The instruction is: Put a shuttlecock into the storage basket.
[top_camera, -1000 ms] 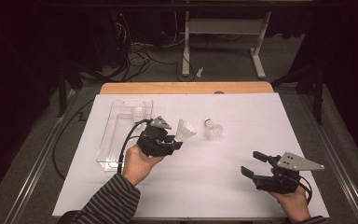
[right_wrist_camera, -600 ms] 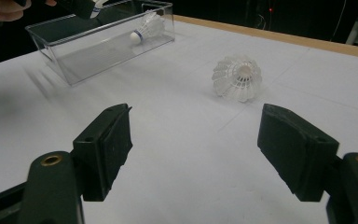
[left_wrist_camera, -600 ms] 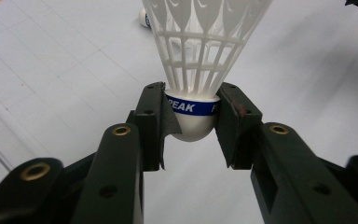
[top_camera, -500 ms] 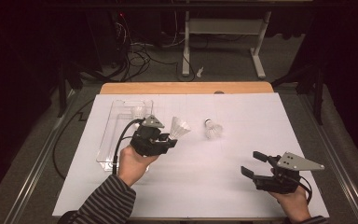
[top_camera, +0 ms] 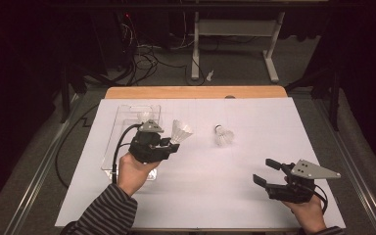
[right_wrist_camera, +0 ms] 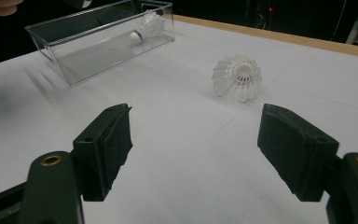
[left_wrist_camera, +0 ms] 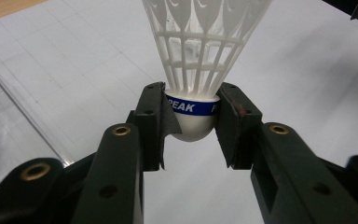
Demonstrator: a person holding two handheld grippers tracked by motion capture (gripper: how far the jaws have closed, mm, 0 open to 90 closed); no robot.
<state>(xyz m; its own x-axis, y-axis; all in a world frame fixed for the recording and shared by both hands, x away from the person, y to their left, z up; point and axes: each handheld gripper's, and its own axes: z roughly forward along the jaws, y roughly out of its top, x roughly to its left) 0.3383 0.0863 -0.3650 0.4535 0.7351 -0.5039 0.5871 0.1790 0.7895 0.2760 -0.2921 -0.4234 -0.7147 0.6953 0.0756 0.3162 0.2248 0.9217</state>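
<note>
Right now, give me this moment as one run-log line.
left gripper: shut on shuttlecock by its cork | right gripper: open, idle | second shuttlecock: on table | third: in clear box

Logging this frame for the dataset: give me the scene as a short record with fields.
work: shuttlecocks going into a clear box
left hand-held gripper: shut on held shuttlecock by its cork, lifted beside the box
right hand-held gripper: open, holding nothing, near the table's front right
in box: boxed shuttlecock
on table: loose shuttlecock lying on its side
</note>
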